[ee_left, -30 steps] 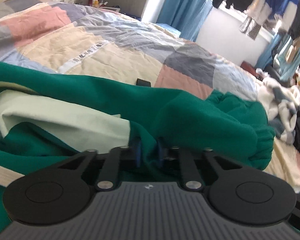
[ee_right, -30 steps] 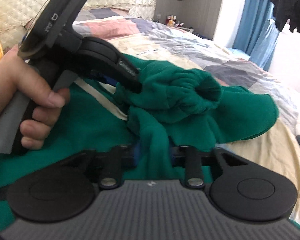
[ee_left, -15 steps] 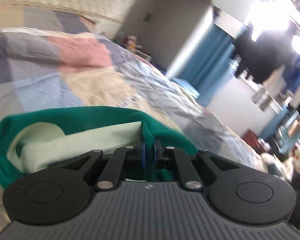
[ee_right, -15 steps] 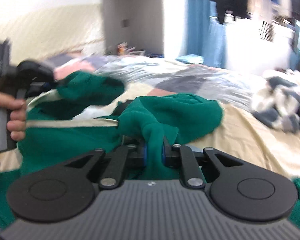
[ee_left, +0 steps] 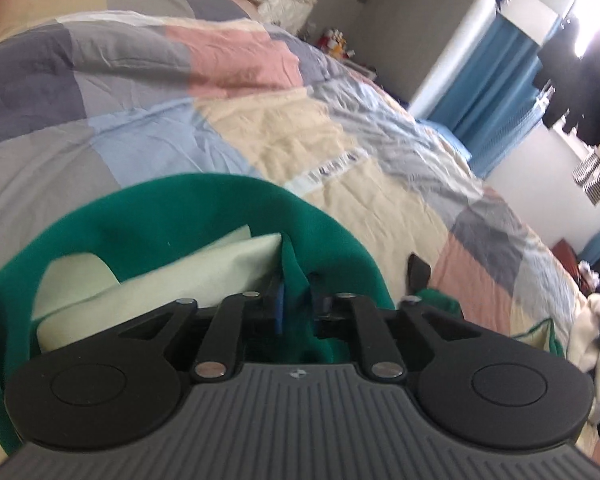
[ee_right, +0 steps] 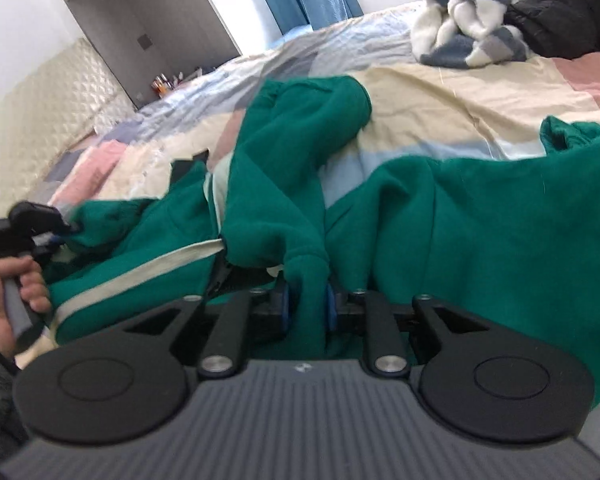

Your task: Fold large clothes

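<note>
A large green sweatshirt (ee_right: pixel 480 220) with pale cream stripes lies spread and bunched on the bed. My right gripper (ee_right: pixel 306 304) has a thick fold of the green cloth filling the gap between its blue pads, and its jaws are opening. In the left wrist view the same sweatshirt (ee_left: pixel 204 216) arches over a pale mint panel. My left gripper (ee_left: pixel 296 304) has a green fold between its pads, and its jaws are opening too. In the right wrist view the left gripper (ee_right: pixel 66 230) sits at the far left on a green cuff, carried by a hand (ee_right: pixel 4 300).
The patchwork duvet (ee_left: pixel 260 128) covers the whole bed. A small black object (ee_left: pixel 419 270) lies on it beyond the sweatshirt. A white and blue-grey fleece heap (ee_right: pixel 468 36) and a black garment (ee_right: pixel 572 20) lie at the far side. The quilted headboard (ee_right: pixel 40 112) and blue curtains (ee_left: pixel 492 92) border the bed.
Both grippers have rolled and drawn apart with the green cloth between them. The left one has swung toward the headboard. The sweatshirt now stretches out across the bed.
</note>
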